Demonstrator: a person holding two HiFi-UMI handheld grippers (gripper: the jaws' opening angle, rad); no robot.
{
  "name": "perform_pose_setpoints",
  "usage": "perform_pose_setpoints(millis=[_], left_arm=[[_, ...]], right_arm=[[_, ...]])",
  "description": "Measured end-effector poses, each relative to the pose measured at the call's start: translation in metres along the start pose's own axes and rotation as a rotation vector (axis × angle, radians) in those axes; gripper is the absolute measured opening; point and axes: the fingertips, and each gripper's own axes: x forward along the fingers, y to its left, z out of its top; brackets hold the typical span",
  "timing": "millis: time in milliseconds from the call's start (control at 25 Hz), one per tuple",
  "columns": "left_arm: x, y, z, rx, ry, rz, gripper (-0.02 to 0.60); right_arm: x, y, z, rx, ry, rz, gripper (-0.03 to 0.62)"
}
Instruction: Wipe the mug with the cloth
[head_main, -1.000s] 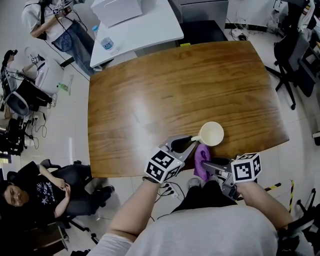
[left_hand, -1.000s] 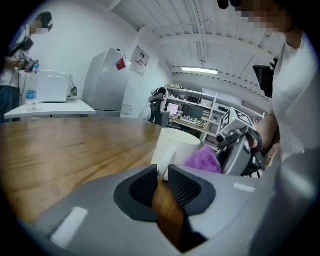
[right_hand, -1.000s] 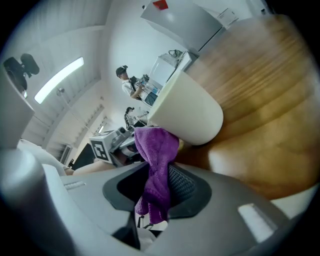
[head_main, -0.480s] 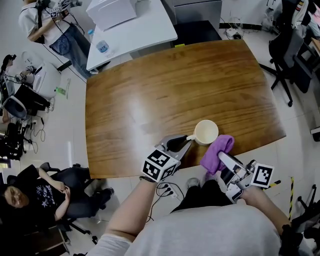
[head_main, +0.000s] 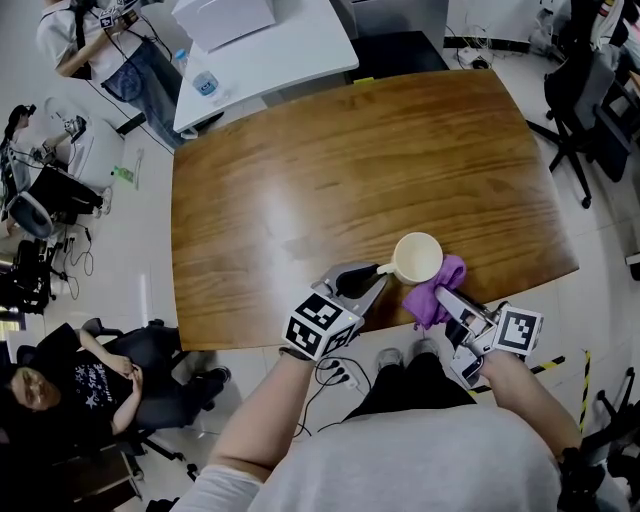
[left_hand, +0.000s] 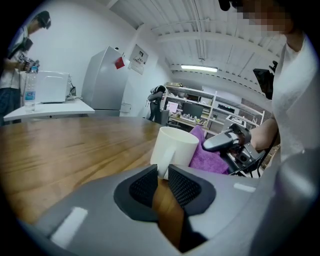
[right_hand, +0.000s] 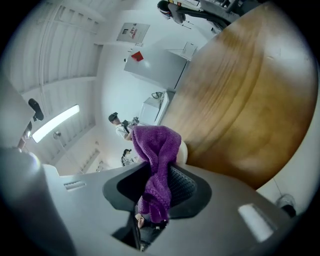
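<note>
A cream-white mug (head_main: 418, 257) stands upright near the front edge of the wooden table (head_main: 330, 170), handle to the left. My left gripper (head_main: 372, 280) is shut on that handle (left_hand: 162, 169), which sits between the two black pads. The purple cloth (head_main: 441, 288) is bunched against the mug's lower right side, and my right gripper (head_main: 443, 297) is shut on it. In the right gripper view the cloth (right_hand: 157, 160) hangs out of the jaws and hides most of the mug (right_hand: 182, 152). The left gripper view shows the mug (left_hand: 175, 146) with the cloth (left_hand: 212, 159) behind it.
A white table (head_main: 290, 50) at the back left carries a box and a water bottle (head_main: 206, 83). A person (head_main: 100, 45) stands beside it and another (head_main: 60, 385) sits at the lower left. Office chairs (head_main: 590, 100) stand on the right. The table's front edge runs just below the mug.
My right gripper has carried the cloth from below the mug up and right, and it is now against the mug's right side. The left gripper and mug have stayed put.
</note>
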Motion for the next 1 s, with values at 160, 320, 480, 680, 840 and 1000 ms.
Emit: perform_pose_setpoints(millis=[160, 320, 480, 680, 840, 1000], left_arm=[[-0.001, 0.001, 0.0, 0.003, 0.003, 0.002, 0.058], [-0.003, 0.003, -0.001, 0.003, 0.004, 0.002, 0.058], [-0.002, 0.002, -0.002, -0.002, 0.002, 0.003, 0.058], [0.0, 0.001, -0.002, -0.009, 0.005, 0.009, 0.058], [0.0, 0.001, 0.0, -0.019, -0.003, 0.021, 0.058], [0.0, 0.002, 0.004, -0.031, -0.01, 0.032, 0.058]], right_arm=[[0.013, -0.011, -0.006, -0.019, 0.057, -0.028, 0.118], [0.013, -0.018, -0.012, 0.0, 0.097, -0.082, 0.118], [0.004, -0.01, 0.001, -0.065, 0.098, -0.067, 0.118], [-0.018, 0.011, 0.05, -0.17, 0.067, -0.064, 0.118], [-0.019, 0.028, 0.085, -0.244, 0.069, -0.038, 0.118], [-0.004, 0.029, 0.088, -0.259, 0.117, -0.013, 0.118]])
